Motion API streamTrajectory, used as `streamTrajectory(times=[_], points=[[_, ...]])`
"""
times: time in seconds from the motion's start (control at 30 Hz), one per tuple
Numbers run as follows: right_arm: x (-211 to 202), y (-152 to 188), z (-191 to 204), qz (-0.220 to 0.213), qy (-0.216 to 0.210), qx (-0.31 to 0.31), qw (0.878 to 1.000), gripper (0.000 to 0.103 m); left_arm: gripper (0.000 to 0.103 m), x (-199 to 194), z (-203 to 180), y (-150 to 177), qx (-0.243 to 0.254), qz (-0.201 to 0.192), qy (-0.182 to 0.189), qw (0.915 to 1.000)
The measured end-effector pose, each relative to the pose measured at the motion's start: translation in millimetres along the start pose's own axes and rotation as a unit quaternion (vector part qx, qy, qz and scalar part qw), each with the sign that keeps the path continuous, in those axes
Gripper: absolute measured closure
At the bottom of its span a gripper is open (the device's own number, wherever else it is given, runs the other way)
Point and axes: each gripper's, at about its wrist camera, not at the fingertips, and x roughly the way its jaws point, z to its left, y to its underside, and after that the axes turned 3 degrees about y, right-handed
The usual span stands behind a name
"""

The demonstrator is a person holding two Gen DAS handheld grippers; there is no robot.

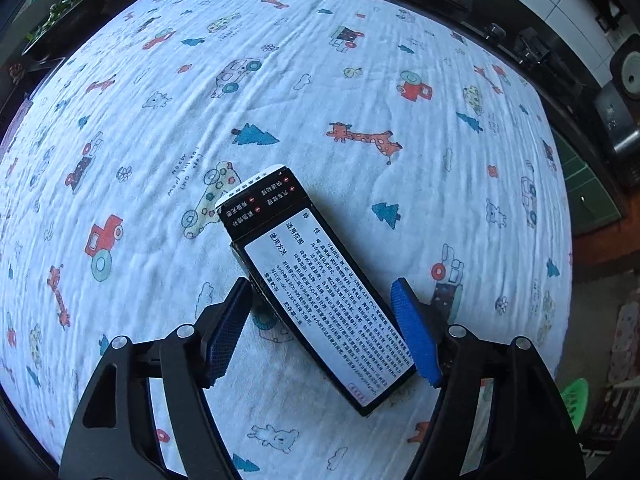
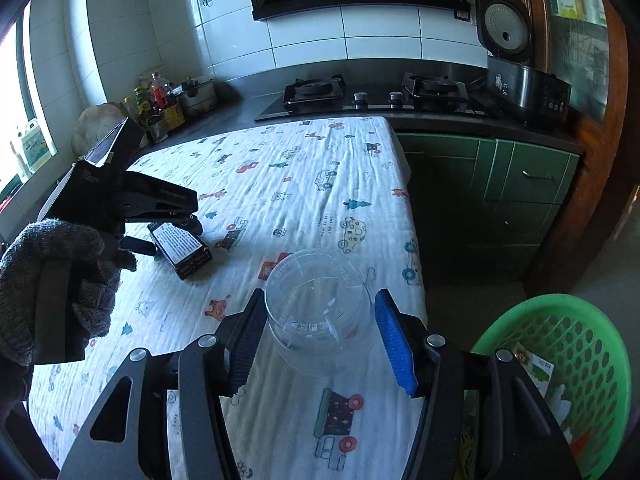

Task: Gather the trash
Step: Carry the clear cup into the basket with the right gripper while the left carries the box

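A table was covered with a white cloth (image 1: 360,60) printed with cartoon cars, giraffes and trees. A long black box (image 1: 316,276) with a white printed label lay flat on it. The left gripper (image 1: 324,332) pointed steeply down over the box, its blue-padded fingers (image 1: 416,332) spread on either side of the box's near end; the left pad sat against the box edge, though whether the right pad touched was hard to tell from this angle. In the right wrist view, a hand in a grey knitted glove (image 2: 52,280) held that tool. The right gripper (image 2: 320,340) pinched a clear plastic cup (image 2: 316,308) between its pads, above the table's near corner. A green perforated basket (image 2: 560,380) stood low beside the table, holding some paper scraps. Behind were a gas hob (image 2: 372,92) and an open rice cooker (image 2: 520,76).
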Motion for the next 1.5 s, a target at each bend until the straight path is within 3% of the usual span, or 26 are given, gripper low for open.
streamTrajectory(times=[0.23,0.47,0.8,1.0,1.27,1.5], points=[[-15,10,-3,-0.004,0.006,0.011,1.000,0.049,0.049,-7,-2,6,0.050,0.006,0.035,0.9981],[-34,21,-11,-0.012,0.019,0.031,0.999,0.049,0.051,-20,4,21,0.119,0.010,0.091,0.9887],[-66,43,-43,-0.015,0.064,0.075,0.995,0.049,0.052,-69,-24,68,0.229,-0.004,0.175,0.9575],[-94,57,-82,-0.015,0.117,0.104,0.988,0.049,0.052,-91,-60,98,0.279,-0.008,0.217,0.9353],[-116,81,-147,-0.002,0.184,0.156,0.970,0.049,0.053,-102,-110,136,0.329,0.002,0.245,0.9119],[-115,98,-185,0.006,0.196,0.204,0.959,0.048,0.053,-111,-148,169,0.371,0.008,0.262,0.8909]])
